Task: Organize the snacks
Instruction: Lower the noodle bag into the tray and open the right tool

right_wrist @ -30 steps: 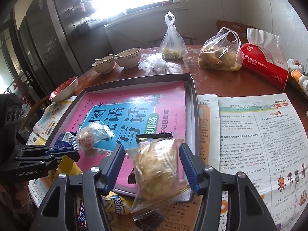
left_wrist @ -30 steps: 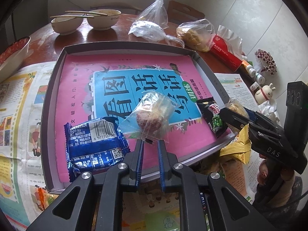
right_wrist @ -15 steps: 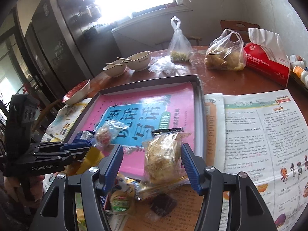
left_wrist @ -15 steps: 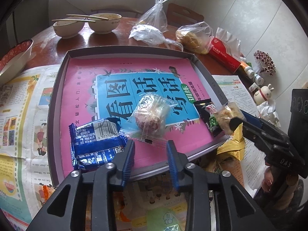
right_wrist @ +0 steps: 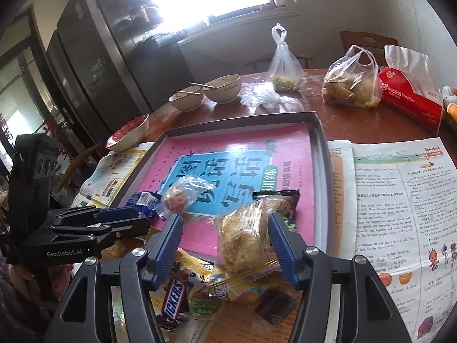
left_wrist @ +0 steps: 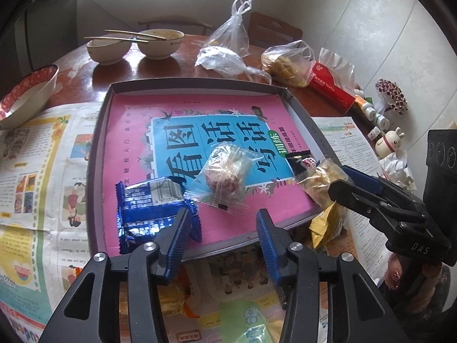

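Tray [left_wrist: 97, 154]: left tool [left_wrist: 222, 228] opening, released candy [left_wrist: 225, 171].

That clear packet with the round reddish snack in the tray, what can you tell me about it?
The clear packet is a crinkly see-through plastic wrapper with crimped ends, holding one round, reddish-brown, pale-speckled snack. It lies flat in the grey tray, on the pink and blue book cover lining it. One edge seems to overlap the blue wrapper beside it. The left gripper, jaws opening, sits just short of it and no longer pinches it.
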### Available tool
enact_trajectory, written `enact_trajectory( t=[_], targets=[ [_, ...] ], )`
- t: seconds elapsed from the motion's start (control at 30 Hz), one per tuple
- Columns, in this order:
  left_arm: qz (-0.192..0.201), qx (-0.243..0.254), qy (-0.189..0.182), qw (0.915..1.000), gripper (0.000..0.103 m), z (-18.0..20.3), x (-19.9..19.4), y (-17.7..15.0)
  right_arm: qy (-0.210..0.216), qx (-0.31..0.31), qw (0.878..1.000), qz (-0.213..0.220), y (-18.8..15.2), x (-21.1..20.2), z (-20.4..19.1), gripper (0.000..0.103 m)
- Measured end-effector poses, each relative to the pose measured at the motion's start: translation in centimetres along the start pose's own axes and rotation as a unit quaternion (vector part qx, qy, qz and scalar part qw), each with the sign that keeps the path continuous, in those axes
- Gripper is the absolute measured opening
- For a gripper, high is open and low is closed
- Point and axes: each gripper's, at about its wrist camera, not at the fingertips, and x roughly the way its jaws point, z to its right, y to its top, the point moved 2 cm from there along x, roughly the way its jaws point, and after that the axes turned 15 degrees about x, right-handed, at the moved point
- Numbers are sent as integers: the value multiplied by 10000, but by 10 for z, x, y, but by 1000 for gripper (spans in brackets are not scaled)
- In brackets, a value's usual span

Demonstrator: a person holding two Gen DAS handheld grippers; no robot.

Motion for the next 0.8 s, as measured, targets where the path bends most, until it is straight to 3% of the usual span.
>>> enact_trajectory(
  t=[0.8],
  targets=[
    [373,-9,164,9992,61,2,-36,-17,127,-321,9991,227,-9,-21,-27,61]
  ],
)
